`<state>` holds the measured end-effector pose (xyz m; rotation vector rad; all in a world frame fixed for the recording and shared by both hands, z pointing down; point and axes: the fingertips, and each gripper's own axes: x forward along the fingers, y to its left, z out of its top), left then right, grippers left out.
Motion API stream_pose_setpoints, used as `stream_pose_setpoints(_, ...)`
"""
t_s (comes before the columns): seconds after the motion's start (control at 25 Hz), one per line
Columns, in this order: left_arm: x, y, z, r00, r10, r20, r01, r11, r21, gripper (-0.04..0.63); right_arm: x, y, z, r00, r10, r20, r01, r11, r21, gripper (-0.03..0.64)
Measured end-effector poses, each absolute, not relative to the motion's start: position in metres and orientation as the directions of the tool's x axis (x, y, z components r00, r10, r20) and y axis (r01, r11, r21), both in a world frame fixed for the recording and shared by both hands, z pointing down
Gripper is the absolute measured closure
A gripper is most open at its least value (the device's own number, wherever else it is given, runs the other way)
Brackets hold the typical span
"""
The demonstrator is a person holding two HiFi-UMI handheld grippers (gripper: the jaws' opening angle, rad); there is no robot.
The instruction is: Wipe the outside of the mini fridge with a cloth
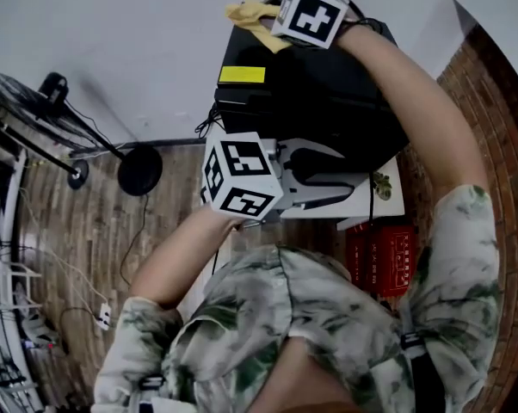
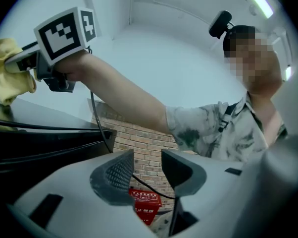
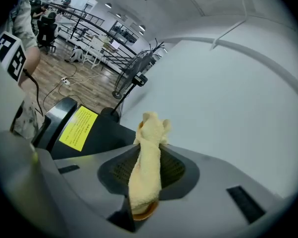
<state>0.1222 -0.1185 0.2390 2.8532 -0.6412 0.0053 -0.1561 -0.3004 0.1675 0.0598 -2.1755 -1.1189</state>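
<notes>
Right gripper (image 3: 149, 155): jaws clenched on yellow cloth (image 3: 151, 128)
Left gripper (image 2: 148, 165): jaws released, empty
Mini fridge (image 1: 328, 101) label (image 1: 242, 75): yellow, print illegible

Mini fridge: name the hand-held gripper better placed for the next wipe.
Right. The right hand-held gripper is shut on the yellow cloth at the mini fridge's top. The left hand-held gripper is open and holds nothing.

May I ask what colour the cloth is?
The cloth is pale yellow, clearest in the right gripper view.
</notes>
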Motion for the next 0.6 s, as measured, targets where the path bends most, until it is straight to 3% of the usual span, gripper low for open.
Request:
stream_pose_setpoints(0.2, 0.111, -0.119, 0.240, 0.888, -0.457, 0.051, -0.456, -0.864, 0.212, 0.430, -0.173, -0.312, 0.202, -0.699, -0.362, 0.616, 0.308, 0.626, 0.717, 0.518)
stream_pose_setpoints(0.6, 0.122, -0.130, 0.239, 0.907, -0.419, 0.050, -0.420, -0.883, 0.208, 0.430, -0.106, -0.385, 0.221, -0.591, -0.482, 0.647, 0.248, 0.654, 0.714, 0.518)
